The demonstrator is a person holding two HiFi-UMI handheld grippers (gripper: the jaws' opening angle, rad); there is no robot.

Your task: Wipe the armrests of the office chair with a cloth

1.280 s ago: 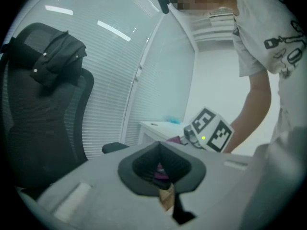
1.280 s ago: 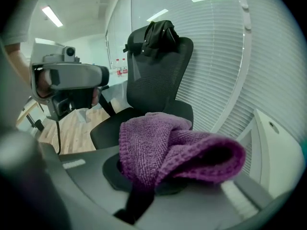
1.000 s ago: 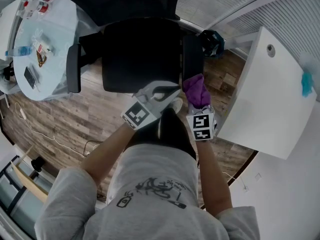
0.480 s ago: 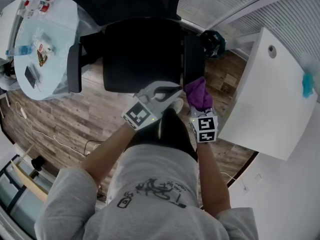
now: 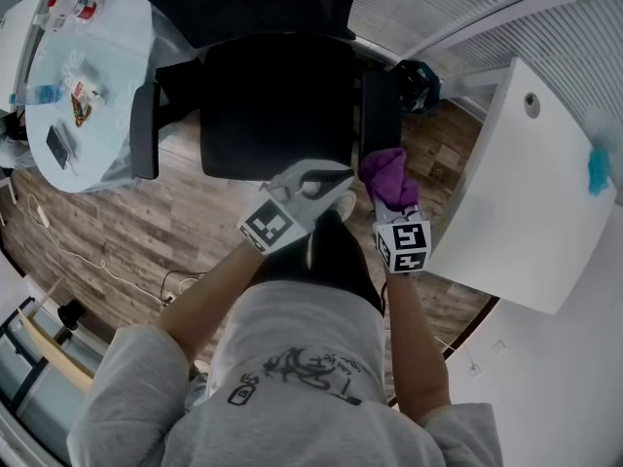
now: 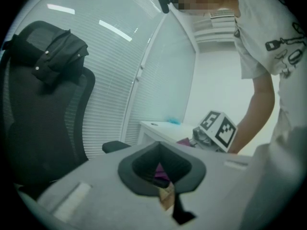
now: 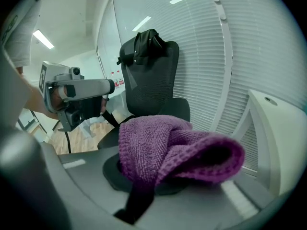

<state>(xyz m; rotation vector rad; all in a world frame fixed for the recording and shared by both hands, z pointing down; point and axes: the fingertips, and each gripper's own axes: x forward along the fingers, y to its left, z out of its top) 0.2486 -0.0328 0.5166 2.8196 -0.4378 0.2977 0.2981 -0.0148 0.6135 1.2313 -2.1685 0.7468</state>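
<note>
The black office chair (image 5: 277, 105) stands in front of me, with its left armrest (image 5: 143, 129) and right armrest (image 5: 378, 115) showing in the head view. My right gripper (image 5: 391, 197) is shut on a bunched purple cloth (image 5: 387, 176), and the cloth lies at the near end of the right armrest. In the right gripper view the cloth (image 7: 168, 147) fills the jaws of the right gripper (image 7: 153, 178). My left gripper (image 5: 316, 178) hovers by the seat's front edge with nothing in it. In the left gripper view the jaws of the left gripper (image 6: 165, 186) meet.
A round glass table (image 5: 112, 76) with bottles and a phone stands at the upper left. A white desk (image 5: 516, 193) is close on the right, beside slatted blinds (image 5: 458, 8). A dark jacket (image 7: 144, 44) hangs over the chair back. The floor is wood.
My right gripper and the purple cloth have shifted slightly to the right at the near end of the right armrest. The left gripper has stayed put.
</note>
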